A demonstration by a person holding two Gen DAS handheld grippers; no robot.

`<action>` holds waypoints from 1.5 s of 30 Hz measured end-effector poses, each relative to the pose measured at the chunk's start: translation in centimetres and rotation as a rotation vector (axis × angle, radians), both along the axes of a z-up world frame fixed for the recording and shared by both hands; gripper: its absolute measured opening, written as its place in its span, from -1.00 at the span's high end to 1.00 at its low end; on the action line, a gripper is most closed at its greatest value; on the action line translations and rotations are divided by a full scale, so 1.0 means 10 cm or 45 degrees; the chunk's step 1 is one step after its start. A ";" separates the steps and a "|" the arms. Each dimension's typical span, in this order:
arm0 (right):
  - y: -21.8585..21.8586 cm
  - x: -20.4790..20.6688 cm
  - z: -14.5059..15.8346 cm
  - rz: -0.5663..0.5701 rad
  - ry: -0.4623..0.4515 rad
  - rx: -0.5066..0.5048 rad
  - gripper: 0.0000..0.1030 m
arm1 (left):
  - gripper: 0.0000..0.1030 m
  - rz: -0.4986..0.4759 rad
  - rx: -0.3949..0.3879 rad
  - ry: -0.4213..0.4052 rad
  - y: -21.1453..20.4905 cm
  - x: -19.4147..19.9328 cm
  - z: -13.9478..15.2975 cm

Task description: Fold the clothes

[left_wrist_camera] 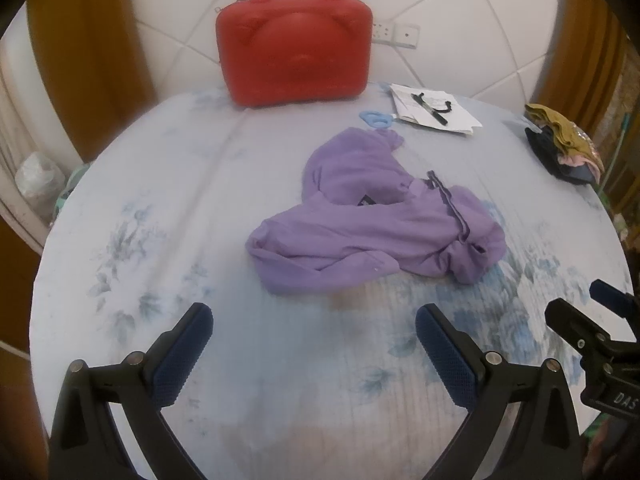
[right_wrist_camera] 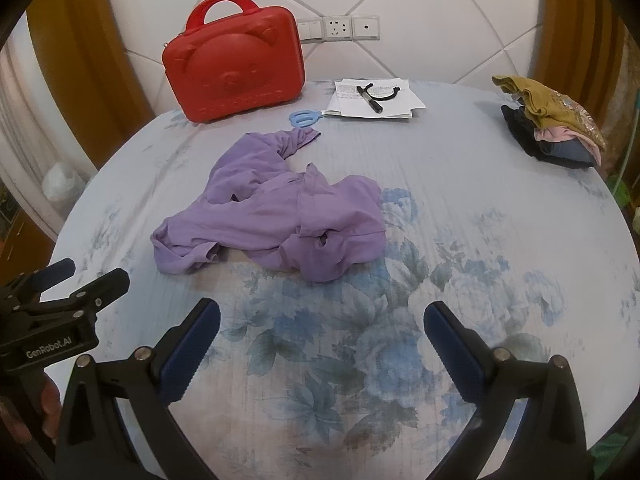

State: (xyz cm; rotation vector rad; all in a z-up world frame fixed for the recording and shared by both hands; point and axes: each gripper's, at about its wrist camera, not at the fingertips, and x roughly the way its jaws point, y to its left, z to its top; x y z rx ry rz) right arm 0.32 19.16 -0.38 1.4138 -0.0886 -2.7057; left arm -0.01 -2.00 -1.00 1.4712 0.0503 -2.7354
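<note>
Tools are hovering over a bed (right_wrist_camera: 500, 208), both tilted downward and both spread as wide as they go, with nothing between the fingers and nothing touching them. The left tool (left_wrist_camera: 314, 344) is showing two black arms tipped with dark blue, finely ridged pads (left_wrist_camera: 188, 344), and bare sheet is lying in the gap between them; the right tool (right_wrist_camera: 322, 340) is looking the same, its pads apart above a printed blue flower. Each tool is appearing at the edge of the other's view, off to the side. The purple garment (left_wrist_camera: 360, 228) is lying crumpled near the middle of the bed, beyond both tools and apart from them; it is a thin, soft cloth bunched into loose folds, with a darker ribbed edge running across one part and a small dark label showing. The sheet is pale blue, faintly ribbed and printed with blue and grey blooms. A red hard-shell case (right_wrist_camera: 234, 72) with a moulded bear face and a looped handle is standing upright at the far side against a white padded headboard (right_wrist_camera: 432, 4). Beside it, white papers (right_wrist_camera: 376, 100) are carrying a black pen, and light blue scissors (right_wrist_camera: 304, 117) are lying just beyond the garment's far tip. A small pile of folded clothes (right_wrist_camera: 556, 124) is sitting at the far right.
</note>
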 end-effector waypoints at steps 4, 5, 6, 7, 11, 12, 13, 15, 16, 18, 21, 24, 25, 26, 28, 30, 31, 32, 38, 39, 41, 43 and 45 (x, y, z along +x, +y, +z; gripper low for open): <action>0.05 -0.02 0.01 0.008 -0.002 -0.006 -1.00 | -0.99 0.001 0.005 -0.003 -0.04 -0.01 0.00; 0.05 -0.03 0.01 0.010 -0.004 -0.008 -1.00 | -0.99 0.000 0.006 -0.005 -0.05 -0.02 0.00; 0.05 -0.03 0.00 0.010 -0.005 -0.008 -1.00 | -0.99 0.000 0.005 -0.005 -0.03 -0.02 0.00; 0.04 -0.03 0.00 0.008 -0.005 -0.007 -1.00 | -1.00 0.000 0.004 -0.006 0.00 -0.01 0.00; 0.06 -0.04 -0.02 0.004 -0.012 -0.006 -1.00 | -0.99 0.004 0.005 -0.011 0.01 -0.02 -0.01; 0.05 -0.04 -0.02 0.003 -0.013 -0.006 -1.00 | -0.99 0.006 0.006 -0.012 0.01 -0.03 -0.02; 0.05 -0.04 -0.03 0.002 -0.015 -0.007 -1.00 | -0.99 0.009 0.007 -0.014 0.00 -0.03 -0.02; 0.05 -0.04 -0.04 0.001 -0.020 -0.008 -1.00 | -0.99 0.013 0.008 -0.016 -0.01 -0.04 -0.03; 0.05 -0.05 -0.05 0.001 -0.022 -0.011 -1.00 | -0.99 0.015 0.010 -0.018 -0.01 -0.04 -0.04; 0.05 -0.06 -0.06 -0.001 -0.027 -0.015 -1.00 | -0.99 0.021 0.013 -0.025 -0.03 -0.06 -0.06; 0.06 -0.08 -0.08 0.000 -0.040 -0.021 -1.00 | -1.00 0.028 0.016 -0.035 -0.05 -0.09 -0.09; 0.06 -0.11 -0.11 0.000 -0.054 -0.024 -1.00 | -1.00 0.034 0.016 -0.045 -0.06 -0.11 -0.12; 0.06 -0.12 -0.12 -0.001 -0.058 -0.024 -1.00 | -0.99 0.035 0.016 -0.047 -0.07 -0.13 -0.14; 0.06 -0.14 -0.13 0.002 -0.062 -0.025 -1.00 | -0.99 0.036 0.017 -0.050 -0.08 -0.15 -0.15; 0.05 -0.18 -0.14 0.011 -0.072 -0.023 -1.00 | -1.00 0.038 0.019 -0.056 -0.10 -0.19 -0.17; 0.05 -0.24 -0.16 0.019 -0.079 -0.023 -1.00 | -1.00 0.040 0.016 -0.061 -0.13 -0.26 -0.21; 0.05 -0.28 -0.16 0.022 -0.081 -0.024 -1.00 | -0.99 0.042 0.010 -0.062 -0.15 -0.31 -0.23; 0.05 -0.32 -0.17 0.026 -0.083 -0.025 -1.00 | -0.99 0.039 0.007 -0.069 -0.16 -0.36 -0.27; 0.06 -0.70 -0.29 0.039 -0.123 -0.048 -1.00 | -0.99 0.017 0.039 -0.148 -0.19 -0.74 -0.61; 0.05 -0.79 -0.32 0.045 -0.130 -0.052 -1.00 | -0.99 0.012 0.039 -0.158 -0.18 -0.79 -0.66; 0.02 -0.94 -0.38 0.056 -0.142 -0.045 -1.00 | -0.99 -0.007 0.044 -0.187 -0.16 -0.91 -0.78; -0.04 -1.11 -0.48 0.072 -0.163 -0.045 -1.00 | -0.88 -0.031 0.051 -0.204 -0.13 -1.01 -0.89; -0.09 -1.25 -0.58 0.087 -0.179 -0.037 -1.00 | -0.66 -0.060 0.059 -0.221 -0.10 -1.07 -0.98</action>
